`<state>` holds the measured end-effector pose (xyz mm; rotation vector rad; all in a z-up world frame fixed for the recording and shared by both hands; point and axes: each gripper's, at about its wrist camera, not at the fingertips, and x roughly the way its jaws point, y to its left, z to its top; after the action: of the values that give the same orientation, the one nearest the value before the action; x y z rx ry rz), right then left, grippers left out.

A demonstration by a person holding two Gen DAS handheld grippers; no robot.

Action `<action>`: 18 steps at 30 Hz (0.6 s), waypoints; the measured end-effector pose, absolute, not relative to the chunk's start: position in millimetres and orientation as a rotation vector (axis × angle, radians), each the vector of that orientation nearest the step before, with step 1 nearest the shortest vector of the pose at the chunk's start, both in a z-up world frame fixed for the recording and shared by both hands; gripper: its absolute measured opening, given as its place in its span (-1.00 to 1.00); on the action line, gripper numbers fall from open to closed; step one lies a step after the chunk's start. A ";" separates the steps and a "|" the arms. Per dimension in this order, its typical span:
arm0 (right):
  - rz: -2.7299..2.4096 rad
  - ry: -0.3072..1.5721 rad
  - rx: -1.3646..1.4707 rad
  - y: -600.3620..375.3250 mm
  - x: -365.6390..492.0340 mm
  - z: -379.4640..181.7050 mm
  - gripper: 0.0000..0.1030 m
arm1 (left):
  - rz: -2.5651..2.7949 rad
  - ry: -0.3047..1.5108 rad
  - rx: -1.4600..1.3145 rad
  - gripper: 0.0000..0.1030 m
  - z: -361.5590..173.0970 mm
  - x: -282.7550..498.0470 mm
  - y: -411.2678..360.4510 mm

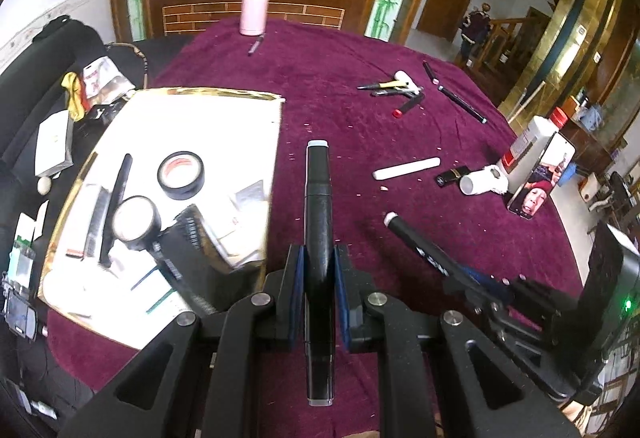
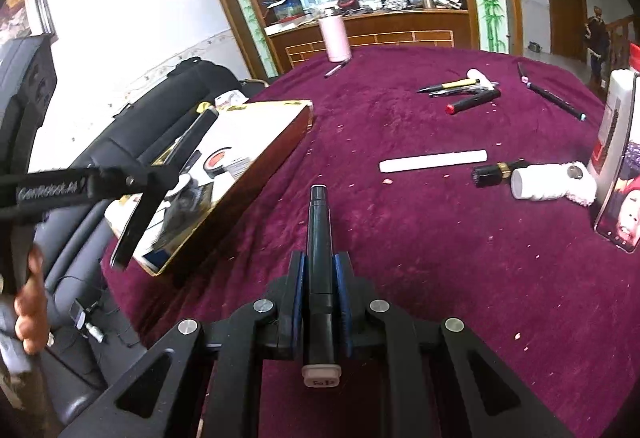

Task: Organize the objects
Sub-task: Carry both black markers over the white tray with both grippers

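In the left wrist view my left gripper (image 1: 319, 270) is shut on a black marker (image 1: 318, 198) that points ahead, just right of the gold-rimmed tray (image 1: 200, 93). In the right wrist view my right gripper (image 2: 320, 282) is shut on another black marker (image 2: 319, 230) above the maroon cloth. The right gripper (image 1: 474, 278) and its white-tipped marker (image 1: 404, 232) appear low on the right of the left view. At the left of the right view, the left gripper (image 2: 154, 178) holds its marker (image 2: 136, 222) slanted over the tray (image 2: 256, 178).
The tray holds two tape rolls (image 1: 181, 174), a comb and papers. On the cloth lie a white stick (image 1: 406, 168), a pen cluster (image 1: 390, 84), a red-capped marker (image 1: 408, 106), a black pen (image 1: 460, 102), a lipstick (image 1: 452, 174) and a white bottle (image 1: 480, 180). A propped phone (image 1: 540, 178) and a pink flask (image 1: 254, 6) stand further off.
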<state>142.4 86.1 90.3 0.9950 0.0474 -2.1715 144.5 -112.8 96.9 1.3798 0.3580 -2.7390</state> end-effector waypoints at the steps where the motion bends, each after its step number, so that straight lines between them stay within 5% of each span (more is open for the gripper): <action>1: -2.166 0.054 0.989 83.4 145.0 91.2 -0.69 | -2.731 0.367 1.374 -0.72 97.2 146.7 -117.6; 18: -2.102 0.137 0.940 42.4 156.8 98.1 -0.69 | -2.651 0.455 1.286 -0.72 101.6 160.8 -176.4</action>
<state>156.8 42.4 98.1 0.9399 0.1373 -2.1019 160.8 -176.4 101.6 1.2863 0.4547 -2.6513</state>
